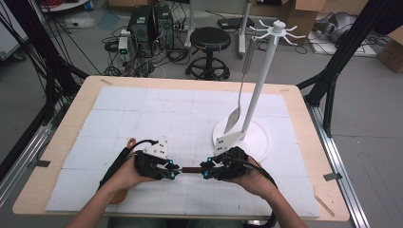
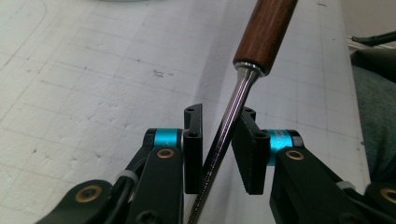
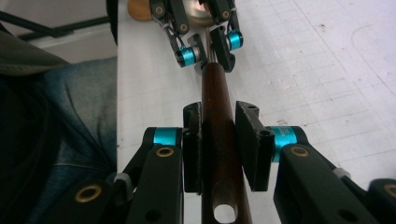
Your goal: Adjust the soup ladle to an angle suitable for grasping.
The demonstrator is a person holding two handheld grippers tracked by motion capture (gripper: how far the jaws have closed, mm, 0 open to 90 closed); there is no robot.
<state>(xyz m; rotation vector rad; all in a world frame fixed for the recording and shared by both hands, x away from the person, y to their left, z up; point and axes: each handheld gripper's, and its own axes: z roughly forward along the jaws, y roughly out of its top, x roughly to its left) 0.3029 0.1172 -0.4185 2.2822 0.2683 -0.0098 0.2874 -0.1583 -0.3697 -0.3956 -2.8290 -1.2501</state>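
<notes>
- We hold one utensil (image 1: 191, 169) between both grippers, level and just above the surface (image 1: 142, 114) at its near edge.
- The left gripper (image 2: 223, 137) brackets the steel shank (image 2: 229, 121); its jaws stand around the shank, one pad touching, the other slightly apart, so we judge this grip not fully closed.
- The right gripper (image 3: 220, 140) is closed on the dark wooden handle (image 3: 219, 126), near the end with the hanging hole (image 3: 225, 212).
- The white rack (image 1: 259, 76), with a spatula (image 1: 234, 118) hanging on it, stands just beyond the right gripper.
- For a clean handover, we keep the handle grip firm and the utensil level before the left gripper lets go.
- We then steer the hole toward a free hook (image 1: 297, 27), avoiding the hanging spatula.
</notes>
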